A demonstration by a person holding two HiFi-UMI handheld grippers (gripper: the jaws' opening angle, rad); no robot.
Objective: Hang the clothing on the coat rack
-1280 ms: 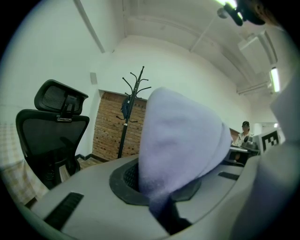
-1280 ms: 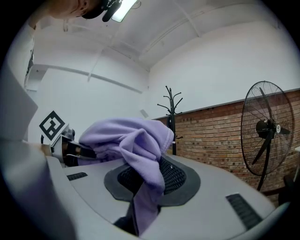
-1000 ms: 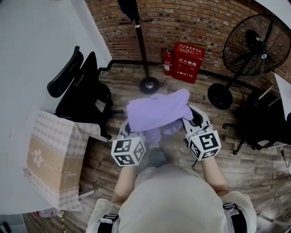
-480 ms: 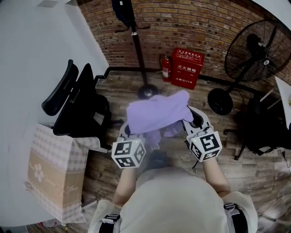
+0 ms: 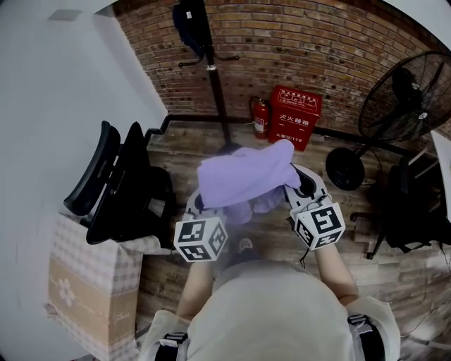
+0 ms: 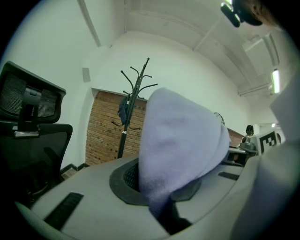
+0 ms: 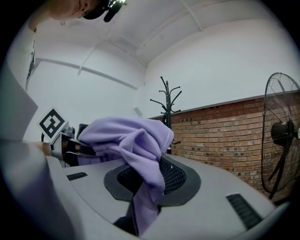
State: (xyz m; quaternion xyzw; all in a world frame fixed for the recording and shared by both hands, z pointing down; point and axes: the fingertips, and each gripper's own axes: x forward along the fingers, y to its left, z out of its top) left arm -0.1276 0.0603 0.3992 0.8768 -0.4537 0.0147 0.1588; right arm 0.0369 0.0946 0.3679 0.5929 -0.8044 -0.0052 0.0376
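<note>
Between left tongs and right tongs: soft lilac garment bunched, held aloft. Both tongs clamped shut on its edges. Black metal coat rack stood well ahead of tongs. Pickup done; approach and hanging left.

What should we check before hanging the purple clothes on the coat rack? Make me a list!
1. Left gripper jaws shut on the purple garment: ok.
2. Right gripper jaws pinching the same garment: ok.
3. Coat rack in sight, straight ahead by the brick wall: ok.
4. A free hook: ok. The top hooks are bare; a dark garment hangs lower down.
5. A collar or loop ready to slip over a hook: cannot tell, the cloth is bunched up.
6. Close enough to reach a hook: probably not ok, as the rack stands across open floor.
</note>
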